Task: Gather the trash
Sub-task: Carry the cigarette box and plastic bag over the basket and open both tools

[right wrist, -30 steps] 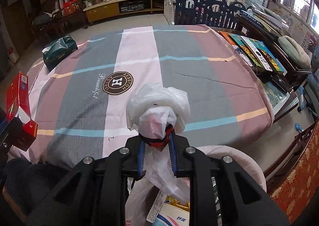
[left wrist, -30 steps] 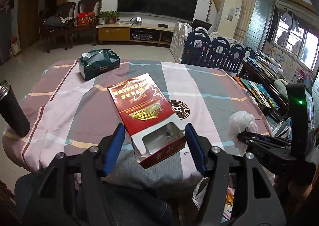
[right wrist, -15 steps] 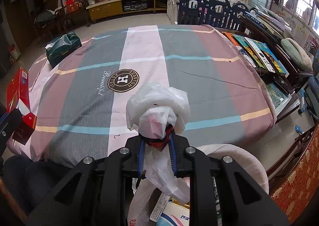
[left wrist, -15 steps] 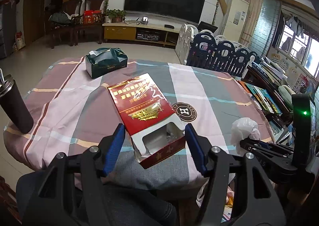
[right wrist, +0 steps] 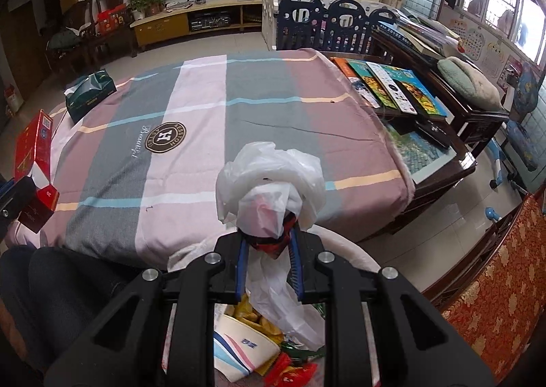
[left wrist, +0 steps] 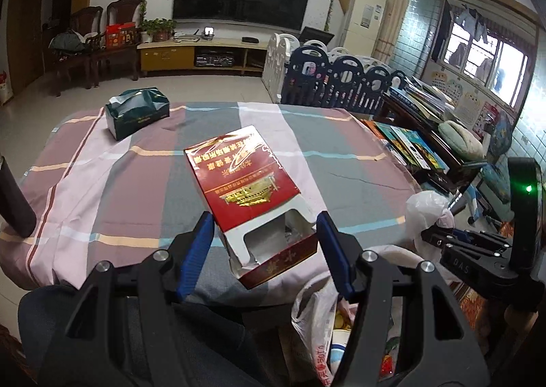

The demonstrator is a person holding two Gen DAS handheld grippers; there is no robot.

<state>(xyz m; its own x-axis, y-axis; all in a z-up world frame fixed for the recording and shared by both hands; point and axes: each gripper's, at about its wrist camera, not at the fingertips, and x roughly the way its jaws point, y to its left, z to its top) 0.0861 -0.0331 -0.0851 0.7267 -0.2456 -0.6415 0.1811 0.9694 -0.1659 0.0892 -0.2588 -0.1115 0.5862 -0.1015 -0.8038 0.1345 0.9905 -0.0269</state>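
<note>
My left gripper is shut on an empty red and white carton, held above the near edge of the table. The carton also shows at the left edge of the right wrist view. My right gripper is shut on the bunched rim of a white plastic trash bag. The bag hangs below the table's near edge and holds wrappers and packets. In the left wrist view the bag's mouth lies just below and right of the carton.
A green tissue box sits at the table's far left. A dark tumbler stands at the left edge. Books lie on a low bench to the right. A red patterned chair is at the near right.
The left gripper with the carton has risen and shifted right, closer to the bag held by the right gripper. The right gripper has lifted slightly, still gripping the bag.
</note>
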